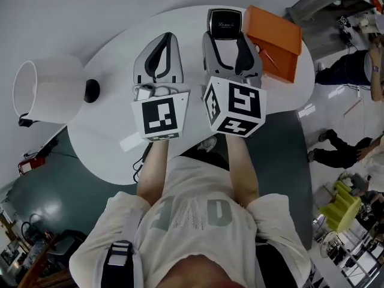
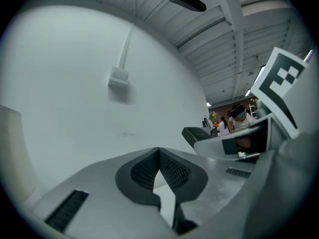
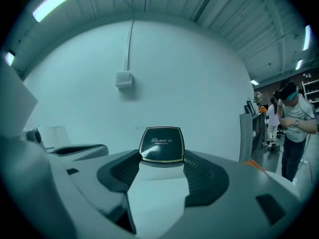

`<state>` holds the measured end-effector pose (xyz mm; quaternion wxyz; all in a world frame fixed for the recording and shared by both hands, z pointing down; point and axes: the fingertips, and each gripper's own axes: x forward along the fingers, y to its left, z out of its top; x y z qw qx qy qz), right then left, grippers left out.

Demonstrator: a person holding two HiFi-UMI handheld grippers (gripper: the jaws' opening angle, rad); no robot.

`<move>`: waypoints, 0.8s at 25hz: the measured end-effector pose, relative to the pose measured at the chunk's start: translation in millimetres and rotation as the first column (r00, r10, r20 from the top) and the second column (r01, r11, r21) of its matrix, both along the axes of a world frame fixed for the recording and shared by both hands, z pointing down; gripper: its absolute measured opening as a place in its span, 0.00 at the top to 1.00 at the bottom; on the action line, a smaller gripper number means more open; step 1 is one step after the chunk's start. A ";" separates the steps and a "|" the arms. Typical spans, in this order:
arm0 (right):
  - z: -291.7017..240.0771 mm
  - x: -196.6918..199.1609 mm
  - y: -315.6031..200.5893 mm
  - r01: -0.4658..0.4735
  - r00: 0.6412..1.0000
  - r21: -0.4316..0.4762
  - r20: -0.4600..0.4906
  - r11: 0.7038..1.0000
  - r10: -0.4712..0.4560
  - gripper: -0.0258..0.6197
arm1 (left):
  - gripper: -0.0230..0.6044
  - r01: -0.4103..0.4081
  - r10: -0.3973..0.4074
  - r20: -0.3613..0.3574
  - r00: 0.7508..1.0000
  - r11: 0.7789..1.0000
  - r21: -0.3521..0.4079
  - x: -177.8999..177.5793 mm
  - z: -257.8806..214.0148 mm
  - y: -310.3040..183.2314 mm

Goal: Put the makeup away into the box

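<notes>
table (image 1: 108, 143): white, oval; carries everything below.
white cylinder (image 1: 48, 92): at the table's left edge, on its side, open end outward. Possibly a lampshade. A black round thing (image 1: 91, 90) sits just beside it.
orange box (image 1: 273, 32): at the table's far right edge, open, lid tilted back. Contents too small to tell.
left gripper (image 2: 159, 152): claw together at the tips, nothing between them. Raised over the table's middle, beside the right one.
right gripper (image 3: 162, 159): claw clamped on the compact, pads on its two side edges. Points towards the far edge, about level.
compact (image 3: 161, 143): black square powder case with a gold rim, lid shut. Held in the air, left of the box and near it.
step in hand: carrying, by my reading; compact gripped but not yet boxed.
next move calls for: swing right over the box opening, lower inside its walls, then part the claw. Keep the case level so it does not slip.
</notes>
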<state>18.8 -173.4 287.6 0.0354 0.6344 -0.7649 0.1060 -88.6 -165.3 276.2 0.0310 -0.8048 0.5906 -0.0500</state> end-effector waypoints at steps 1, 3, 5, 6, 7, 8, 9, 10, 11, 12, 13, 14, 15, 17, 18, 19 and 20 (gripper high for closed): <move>-5.5 7.5 7.8 -0.009 1.000 0.013 0.010 1.000 0.009 0.51 | 0.95 -0.018 0.018 0.003 1.000 1.000 -0.001 9.2 -1.9 2.5; -12.9 21.6 19.8 -0.035 0.999 0.030 0.024 0.999 0.035 0.51 | 0.95 -0.057 0.057 0.002 0.998 0.998 0.008 28.2 -6.7 6.2; -17.9 34.2 26.3 -0.061 0.998 0.041 0.024 0.997 0.060 0.51 | 0.95 -0.097 0.097 -0.002 0.995 0.995 0.028 45.9 -13.5 8.8; -19.2 39.4 28.2 -0.070 0.997 0.044 0.019 0.997 0.069 0.51 | 0.95 -0.113 0.114 -0.004 0.994 0.993 0.035 53.0 -16.3 10.0; -19.7 43.9 29.5 -0.079 0.997 0.044 0.012 0.996 0.078 0.51 | 0.95 -0.126 0.127 -0.005 0.992 0.991 0.039 58.4 -18.1 11.1; -19.2 47.8 30.6 -0.086 0.996 0.043 0.007 0.995 0.086 0.51 | 0.95 -0.136 0.136 -0.003 0.991 0.990 0.040 62.4 -18.8 11.9; -18.0 51.1 31.2 -0.092 0.996 0.040 0.003 0.995 0.092 0.51 | 0.95 -0.143 0.143 0.001 0.990 0.989 0.036 65.2 -18.3 12.2; -16.5 54.3 31.7 -0.098 0.995 0.036 -0.001 0.995 0.098 0.51 | 0.95 -0.151 0.150 0.004 0.989 0.988 0.033 67.8 -17.7 12.1; -14.7 57.8 31.9 -0.104 0.995 0.031 -0.007 0.994 0.104 0.51 | 0.95 -0.160 0.160 0.001 0.987 0.986 0.034 71.3 -17.6 11.7; -12.5 61.7 32.2 -0.109 0.994 0.024 -0.016 0.994 0.109 0.51 | 0.95 -0.174 0.175 -0.006 0.985 0.984 0.040 76.2 -18.0 11.4; -9.2 66.0 32.5 -0.112 0.993 0.013 -0.027 0.994 0.113 0.51 | 0.95 -0.192 0.193 -0.009 0.981 0.980 0.043 82.6 -17.6 11.9; -4.8 70.8 32.6 -0.115 0.993 -0.002 -0.040 0.993 0.114 0.51 | 0.95 -0.212 0.213 -0.007 0.977 0.976 0.038 89.8 -15.5 12.9; 0.9 76.3 32.1 -0.117 0.992 -0.021 -0.052 0.993 0.116 0.51 | 0.95 -0.233 0.233 -0.002 0.973 0.972 0.029 97.4 -12.3 14.0; 14.2 90.5 29.4 -0.126 0.990 -0.062 -0.069 0.990 0.121 0.51 | 0.95 -0.267 0.267 0.000 0.964 0.964 0.013 111.4 -6.2 15.6; 21.3 99.0 27.5 -0.132 0.989 -0.084 -0.074 0.988 0.125 0.51 | 0.95 -0.281 0.281 -0.002 0.960 0.960 0.007 117.2 -3.5 16.0; 28.5 108.0 25.6 -0.137 0.989 -0.107 -0.078 0.985 0.129 0.51 | 0.95 -0.292 0.292 -0.004 0.956 0.956 0.001 122.2 -0.8 16.4; 36.0 117.1 23.8 -0.140 0.988 -0.132 -0.080 0.981 0.130 0.51 | 0.95 -0.303 0.303 -0.005 0.953 0.953 -0.004 126.7 2.0 16.6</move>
